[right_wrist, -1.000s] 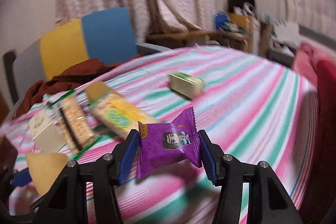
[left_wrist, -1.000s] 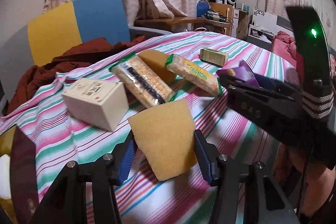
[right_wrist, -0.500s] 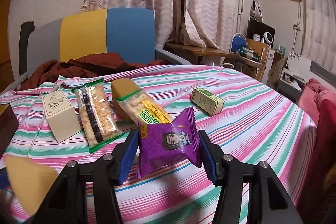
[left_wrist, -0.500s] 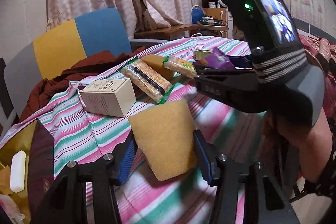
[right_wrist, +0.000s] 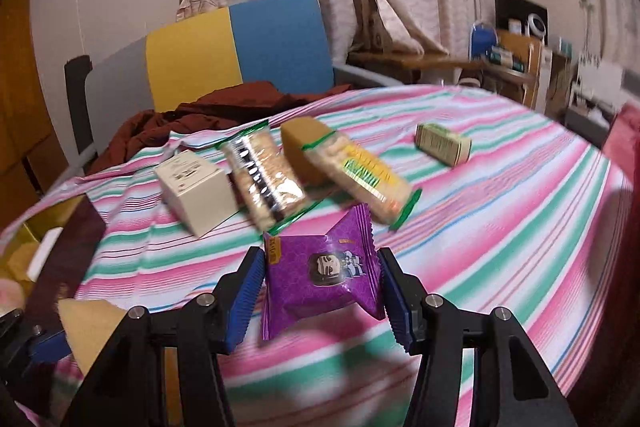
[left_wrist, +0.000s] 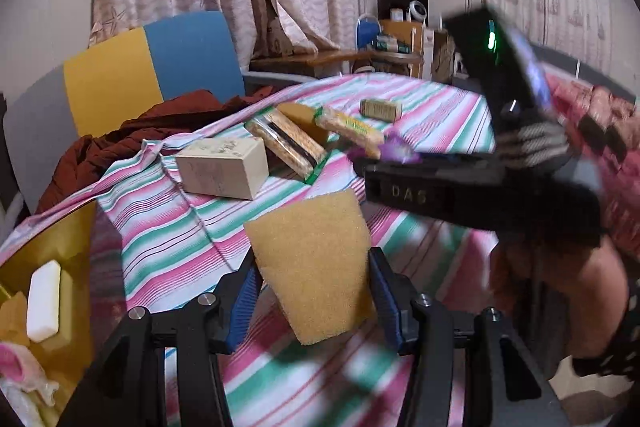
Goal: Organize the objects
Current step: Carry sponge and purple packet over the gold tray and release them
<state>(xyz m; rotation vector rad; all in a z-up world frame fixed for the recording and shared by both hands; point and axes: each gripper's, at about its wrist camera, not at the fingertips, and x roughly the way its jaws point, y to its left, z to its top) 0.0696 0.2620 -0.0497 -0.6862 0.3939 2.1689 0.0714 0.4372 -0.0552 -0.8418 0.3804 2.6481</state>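
My left gripper point(left_wrist: 312, 291) is shut on a yellow sponge point(left_wrist: 312, 263) and holds it above the striped tablecloth point(left_wrist: 168, 239). My right gripper point(right_wrist: 322, 283) is shut on a purple snack packet point(right_wrist: 320, 271), also above the cloth; it shows from the side in the left wrist view point(left_wrist: 472, 187). On the table lie a cream box point(right_wrist: 196, 191), two cracker packs point(right_wrist: 264, 179) point(right_wrist: 360, 175), a second sponge point(right_wrist: 302, 143) under them, and a small green box point(right_wrist: 442, 143).
A yellow bin point(left_wrist: 44, 267) at the left table edge holds a white soap bar point(left_wrist: 43, 301) and other items. A yellow and blue chair point(right_wrist: 236, 47) with a brown cloth point(right_wrist: 208, 111) stands behind the table. Cluttered desk point(right_wrist: 516, 63) at back right.
Both grippers keep their loads. The left view has pulled back and left, showing more of the yellow bin. The right gripper has swung slightly, now blurred.
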